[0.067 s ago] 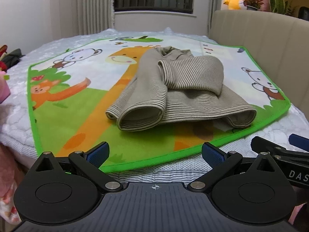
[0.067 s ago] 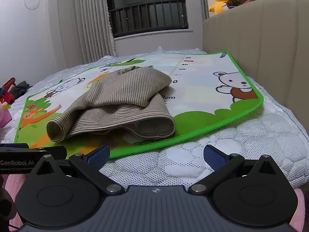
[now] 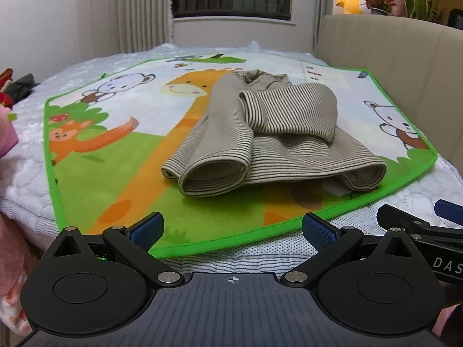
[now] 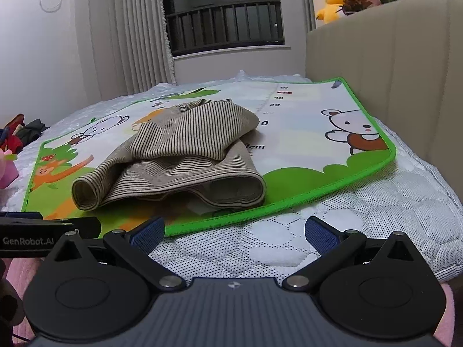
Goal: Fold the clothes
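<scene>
Both grippers hang wide open and empty at the near edge of the bed: left gripper point(image 3: 231, 228) over the green border of the play mat point(image 3: 121, 173), right gripper point(image 4: 234, 230) over the white quilted mattress point(image 4: 361, 202). Striped beige garment point(image 3: 260, 144) lies partly folded on the mat's right half, sleeve across its body, well apart from both.

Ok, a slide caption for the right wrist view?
Right gripper open and empty before a partly folded striped garment lying on a cartoon-animal mat.
</scene>
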A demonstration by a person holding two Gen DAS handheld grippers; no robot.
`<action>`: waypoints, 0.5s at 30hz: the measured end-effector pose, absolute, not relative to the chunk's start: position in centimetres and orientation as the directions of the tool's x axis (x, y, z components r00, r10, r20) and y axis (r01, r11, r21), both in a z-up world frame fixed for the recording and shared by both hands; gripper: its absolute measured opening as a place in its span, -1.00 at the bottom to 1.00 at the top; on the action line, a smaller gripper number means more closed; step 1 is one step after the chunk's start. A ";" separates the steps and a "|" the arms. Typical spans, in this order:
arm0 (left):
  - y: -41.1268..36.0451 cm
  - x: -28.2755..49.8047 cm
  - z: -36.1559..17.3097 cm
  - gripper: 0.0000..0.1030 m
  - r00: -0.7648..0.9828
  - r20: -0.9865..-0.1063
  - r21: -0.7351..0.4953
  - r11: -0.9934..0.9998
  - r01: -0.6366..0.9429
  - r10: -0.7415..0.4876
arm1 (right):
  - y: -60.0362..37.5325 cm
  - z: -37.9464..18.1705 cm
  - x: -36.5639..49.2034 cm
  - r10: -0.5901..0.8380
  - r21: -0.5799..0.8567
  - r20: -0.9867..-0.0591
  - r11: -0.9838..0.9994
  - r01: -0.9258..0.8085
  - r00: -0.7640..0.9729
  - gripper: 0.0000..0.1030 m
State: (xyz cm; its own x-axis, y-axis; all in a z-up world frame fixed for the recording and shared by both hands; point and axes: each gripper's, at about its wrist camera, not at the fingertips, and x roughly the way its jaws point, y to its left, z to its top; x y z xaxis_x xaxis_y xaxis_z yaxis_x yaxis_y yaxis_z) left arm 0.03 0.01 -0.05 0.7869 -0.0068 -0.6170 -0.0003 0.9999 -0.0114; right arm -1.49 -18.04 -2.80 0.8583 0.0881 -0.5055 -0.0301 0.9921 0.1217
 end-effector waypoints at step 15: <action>0.4 -0.9 0.0 1.00 0.778 -0.628 -0.023 1.000 -0.013 -0.005 | -17.5 -2.9 -1.4 0.095 0.110 -0.511 0.993 -0.044 0.854 1.00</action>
